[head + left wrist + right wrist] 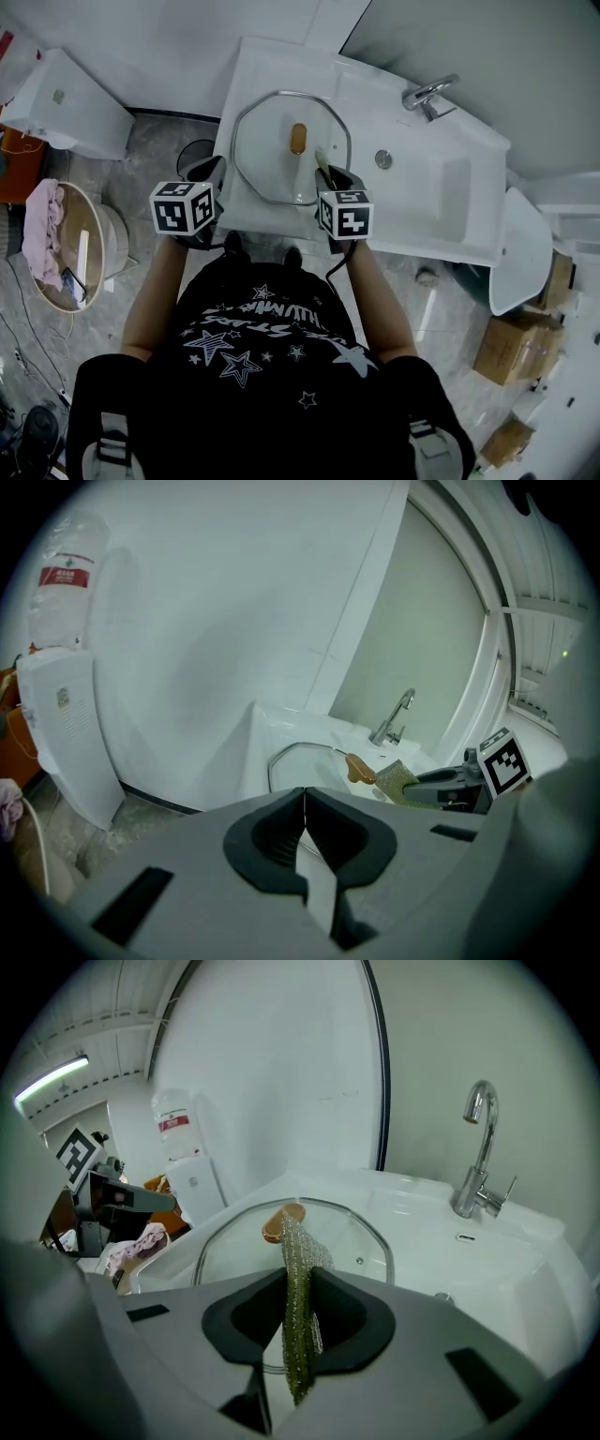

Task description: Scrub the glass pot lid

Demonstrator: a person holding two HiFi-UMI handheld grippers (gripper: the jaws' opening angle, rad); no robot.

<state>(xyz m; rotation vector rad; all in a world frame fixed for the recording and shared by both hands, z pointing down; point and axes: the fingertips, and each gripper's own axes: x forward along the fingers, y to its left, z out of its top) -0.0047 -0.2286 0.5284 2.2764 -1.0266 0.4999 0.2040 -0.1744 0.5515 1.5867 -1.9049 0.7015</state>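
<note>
Over the glass lid (267,155), by its rim, right claw (298,1281) clamps a scouring pad (298,1241); left claw (304,803) closed, empty.

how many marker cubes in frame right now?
2. One marker cube is on the left tool. The second marker cube is on the right tool, which grips the scrub cloth. None looks hidden.

Black T-shirt (267,361), white stars, white lettering
</note>
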